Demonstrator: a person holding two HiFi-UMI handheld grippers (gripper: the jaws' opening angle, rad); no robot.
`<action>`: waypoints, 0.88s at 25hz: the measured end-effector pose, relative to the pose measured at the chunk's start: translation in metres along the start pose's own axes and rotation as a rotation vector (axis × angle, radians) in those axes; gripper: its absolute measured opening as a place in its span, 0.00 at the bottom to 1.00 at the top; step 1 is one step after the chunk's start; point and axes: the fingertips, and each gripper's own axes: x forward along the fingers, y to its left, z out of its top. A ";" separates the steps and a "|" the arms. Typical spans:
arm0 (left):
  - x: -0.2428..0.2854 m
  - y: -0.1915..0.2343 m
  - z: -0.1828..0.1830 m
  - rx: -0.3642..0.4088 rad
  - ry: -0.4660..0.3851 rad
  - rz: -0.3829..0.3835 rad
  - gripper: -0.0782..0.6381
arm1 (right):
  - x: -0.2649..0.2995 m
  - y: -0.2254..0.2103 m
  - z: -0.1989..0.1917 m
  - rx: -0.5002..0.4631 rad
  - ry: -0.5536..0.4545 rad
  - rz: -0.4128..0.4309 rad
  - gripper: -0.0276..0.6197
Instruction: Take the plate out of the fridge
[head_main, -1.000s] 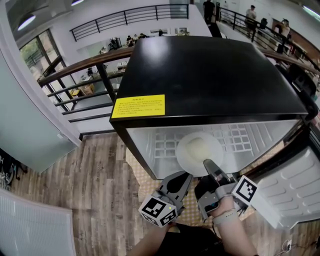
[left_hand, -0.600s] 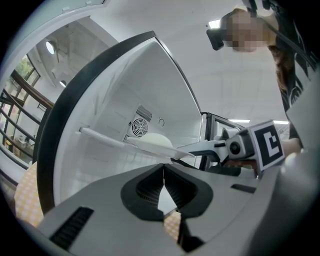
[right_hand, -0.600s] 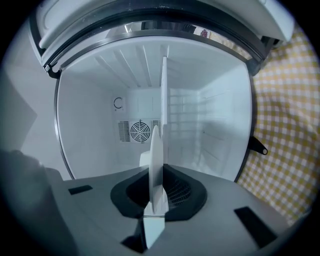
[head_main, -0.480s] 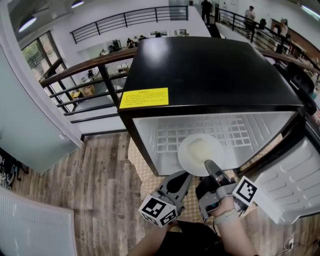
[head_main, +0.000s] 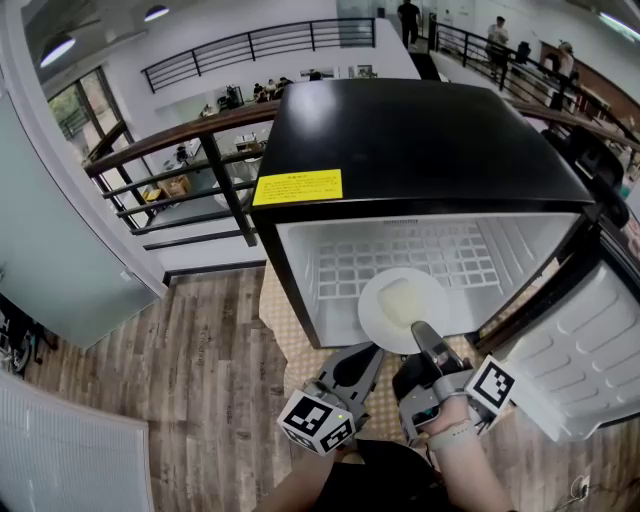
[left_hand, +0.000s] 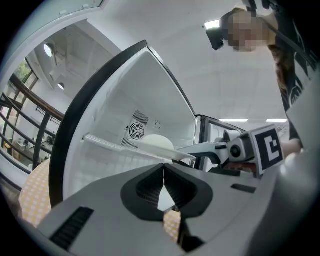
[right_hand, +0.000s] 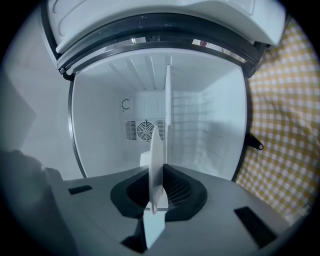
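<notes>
One plate (head_main: 395, 300) drawn outward from fridge (head_main: 420, 150), right tool (head_main: 420, 330) clamping it, left tool (head_main: 372, 350) closed

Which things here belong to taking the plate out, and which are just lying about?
Job: plate, fridge, its open door, right gripper shut on the plate's rim.
Just there: left gripper (shut, empty), yellow sticker, checked mat, railing.

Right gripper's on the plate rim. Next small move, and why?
Probably draw the right gripper straight back toward you, keeping it level. Its jaws are clamped on the near rim of the round white plate, which lies mostly over the white grid shelf inside the open black fridge. The left gripper is shut and empty.
</notes>
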 end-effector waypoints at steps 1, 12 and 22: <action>-0.001 -0.001 0.001 0.000 -0.002 0.001 0.12 | -0.002 0.000 -0.001 0.000 0.000 0.002 0.12; -0.024 -0.021 0.005 0.017 -0.014 -0.003 0.12 | -0.027 0.004 -0.015 0.002 -0.001 0.018 0.12; -0.052 -0.040 -0.002 0.015 -0.014 0.001 0.12 | -0.053 0.006 -0.035 -0.029 0.012 0.034 0.12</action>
